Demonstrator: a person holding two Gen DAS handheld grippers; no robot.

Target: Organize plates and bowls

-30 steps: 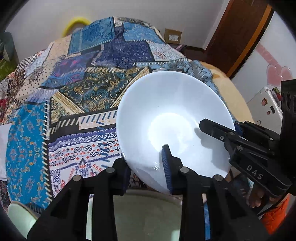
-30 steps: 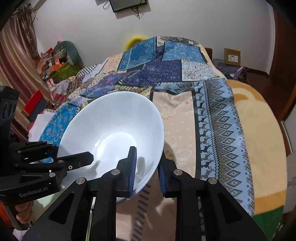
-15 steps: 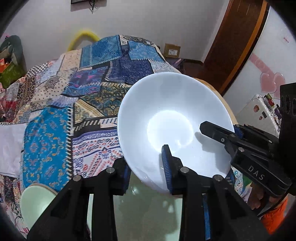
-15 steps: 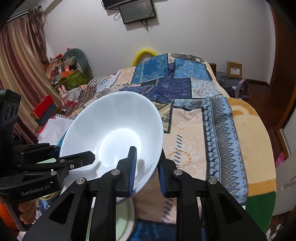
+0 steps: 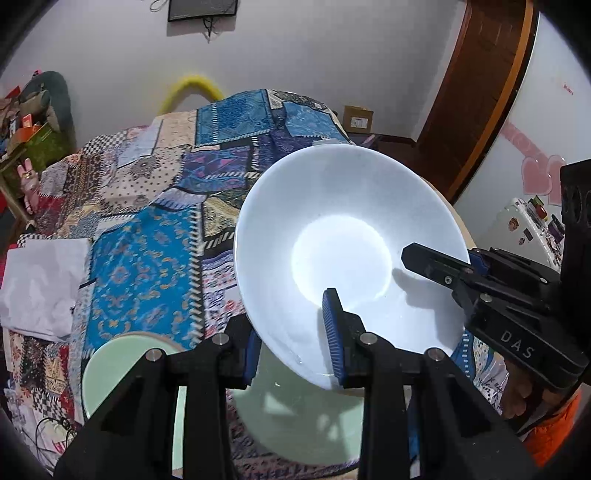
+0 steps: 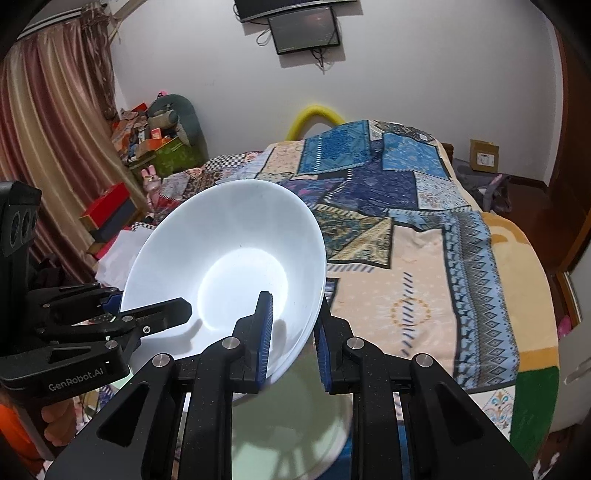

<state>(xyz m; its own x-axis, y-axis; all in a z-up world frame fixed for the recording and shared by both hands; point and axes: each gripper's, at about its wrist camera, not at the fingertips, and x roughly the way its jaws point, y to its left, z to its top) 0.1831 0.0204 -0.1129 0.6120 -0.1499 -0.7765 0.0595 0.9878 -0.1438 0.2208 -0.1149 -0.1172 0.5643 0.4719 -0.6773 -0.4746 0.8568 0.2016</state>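
Since the earlier frame the white bowl (image 5: 347, 258) has risen, baring a pale green plate (image 5: 295, 417) beneath. Open air surrounds its rim above the patchwork bed (image 6: 424, 258). Left gripper (image 5: 295, 343) and right gripper (image 6: 291, 332) fingers each clamp the smooth, glossy rim.

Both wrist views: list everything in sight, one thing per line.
white bowl: one, white, held up tilted over the bed, clamped at two rim spots
green plates: at least two, pale green, below the bowl
patchwork bedspread: one, blue and beige, on the bed
wall screen: one, dark, on the wall
curtain: one, reddish, by the clutter
yellow hoop: one, behind the bed
left gripper: one, black, blue-padded fingers on the bowl rim
right gripper: one, same, on the opposite rim
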